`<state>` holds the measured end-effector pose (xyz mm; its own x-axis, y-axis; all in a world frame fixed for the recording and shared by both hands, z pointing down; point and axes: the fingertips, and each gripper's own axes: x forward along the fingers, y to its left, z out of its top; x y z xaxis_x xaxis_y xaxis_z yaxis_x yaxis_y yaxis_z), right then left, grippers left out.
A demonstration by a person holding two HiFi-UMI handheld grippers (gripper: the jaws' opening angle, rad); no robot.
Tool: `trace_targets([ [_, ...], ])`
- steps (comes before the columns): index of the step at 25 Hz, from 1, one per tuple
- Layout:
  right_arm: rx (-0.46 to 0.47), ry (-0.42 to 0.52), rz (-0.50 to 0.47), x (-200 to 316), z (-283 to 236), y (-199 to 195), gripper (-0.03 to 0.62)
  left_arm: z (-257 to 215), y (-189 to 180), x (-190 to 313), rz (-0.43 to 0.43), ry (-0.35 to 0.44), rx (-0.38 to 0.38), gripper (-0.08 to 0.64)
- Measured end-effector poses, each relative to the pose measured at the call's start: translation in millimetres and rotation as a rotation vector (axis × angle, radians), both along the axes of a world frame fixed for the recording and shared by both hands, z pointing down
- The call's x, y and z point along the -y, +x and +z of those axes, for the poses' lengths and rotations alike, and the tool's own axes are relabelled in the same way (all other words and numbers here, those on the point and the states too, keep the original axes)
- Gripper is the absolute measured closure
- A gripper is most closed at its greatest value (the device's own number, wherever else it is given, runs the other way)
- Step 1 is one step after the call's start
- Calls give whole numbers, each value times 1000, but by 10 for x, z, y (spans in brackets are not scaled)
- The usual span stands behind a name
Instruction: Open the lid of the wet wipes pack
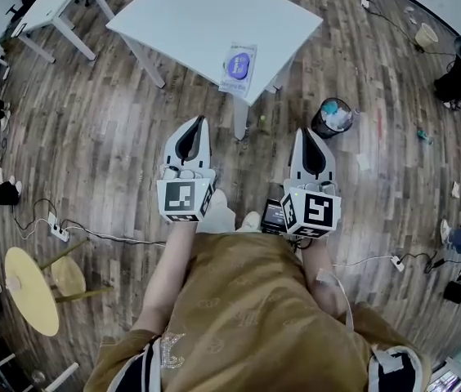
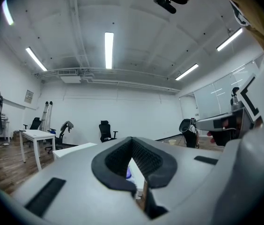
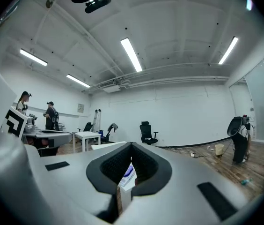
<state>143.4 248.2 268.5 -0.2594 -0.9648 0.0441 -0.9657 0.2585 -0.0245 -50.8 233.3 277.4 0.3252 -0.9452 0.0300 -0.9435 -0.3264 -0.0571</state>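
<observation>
Both tools are held in the air in front of me, over the wooden floor [image 1: 116, 121], short of the white worktop [image 1: 198, 15] and well apart from it. The left tool [image 1: 201, 121] has its jaws pressed together at the tips. In the left gripper view the black ribbed pads [image 2: 146, 159] meet at the point, with only the hollow behind them left between, and nothing sits in that hollow. The right tool [image 1: 305, 131] is the same: tips together, pads touching at the point, holding nothing. The two tools are side by side, roughly level, and both point towards the worktop.

The wet wipes pack [image 1: 238, 65] lies flat on the worktop close to its near edge, by the corner nearest me. Its face is up and the blue oval lid [image 1: 238, 64] is in the middle. From here the lid looks flat against the pack, though it is too small for me to be certain. Each gripper view shows a slice of the pack and the white surface through the gap behind the closed tips. Neither tool touches the pack.

A dark bin [image 1: 333, 117] with some rubbish in it stands on the floor to the right of the worktop's leg, just ahead of the right tool. A second white table [image 1: 51, 2] stands off to the far left.
</observation>
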Motion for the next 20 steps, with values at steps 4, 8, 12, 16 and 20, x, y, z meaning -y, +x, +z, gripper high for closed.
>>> trace_targets([
  [4,-11,-2,5,165,-18,-103,584,11,-55,199,20,-5,-6,560],
  [8,-13,-3,17,338,-29,-227,584,25,-152,409,39,-12,-10,560],
  [12,-2,1,23,520,-46,-359,584,21,-263,601,54,-13,-17,560],
  [16,-4,1,37,710,-53,-501,584,22,-374,804,78,-15,-14,560],
  [20,-9,-4,59,845,-50,-650,584,47,-540,948,99,-19,-29,560],
])
